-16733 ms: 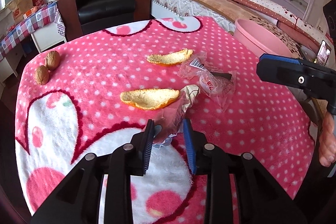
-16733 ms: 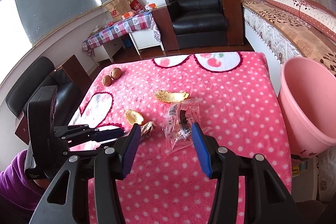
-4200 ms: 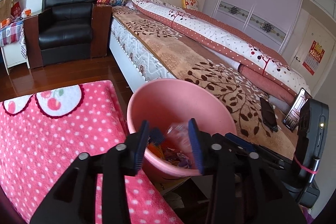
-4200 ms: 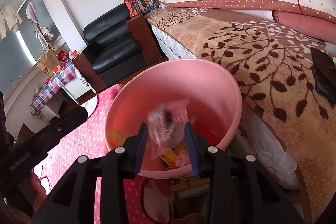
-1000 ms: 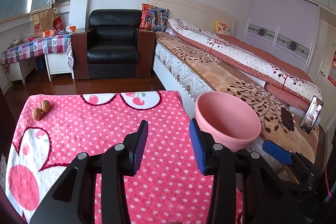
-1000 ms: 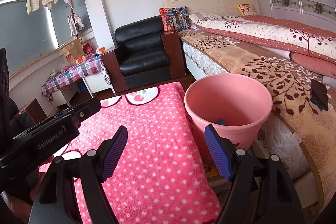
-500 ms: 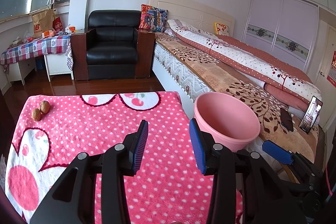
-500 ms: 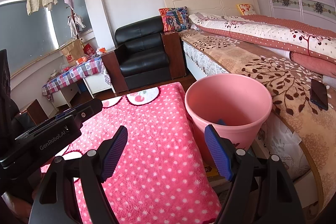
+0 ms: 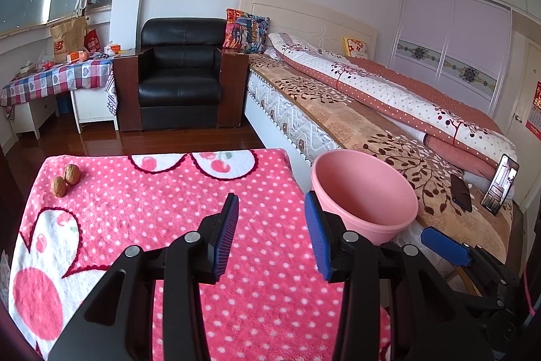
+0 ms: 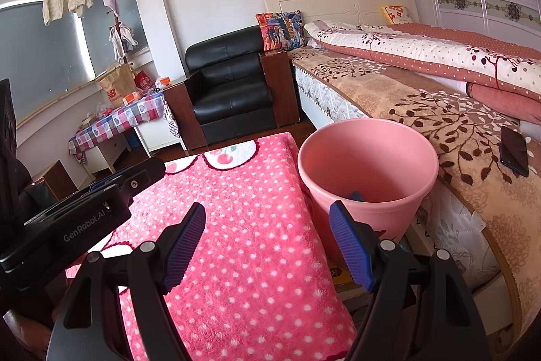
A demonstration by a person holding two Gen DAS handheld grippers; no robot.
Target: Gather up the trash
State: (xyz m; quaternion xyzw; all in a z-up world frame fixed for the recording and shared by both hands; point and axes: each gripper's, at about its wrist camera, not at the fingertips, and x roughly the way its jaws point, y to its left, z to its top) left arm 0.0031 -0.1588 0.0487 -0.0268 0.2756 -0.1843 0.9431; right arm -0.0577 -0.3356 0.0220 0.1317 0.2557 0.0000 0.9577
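Observation:
A pink bucket [image 9: 365, 188] stands on the floor between the pink dotted table cover [image 9: 152, 208] and the bed; it also shows in the right wrist view [image 10: 368, 158], with a blue scrap low inside. My left gripper [image 9: 270, 232] is open and empty above the cover's right half. My right gripper [image 10: 267, 242] is open and empty over the cover's right edge, beside the bucket. The left gripper's body [image 10: 84, 219] shows at the left of the right wrist view. One right fingertip [image 9: 443, 242] shows at lower right of the left wrist view.
Two walnuts [image 9: 66, 180] lie on the cover's far left corner. A bed [image 9: 389, 110] runs along the right, with a phone [image 10: 514, 151] lying on it. A black armchair [image 9: 179, 80] and a checked side table [image 9: 54, 76] stand behind the table.
Both grippers released wrappers into the bucket seconds ago and pulled back. In the last second they have hardly moved; both stay open and empty.

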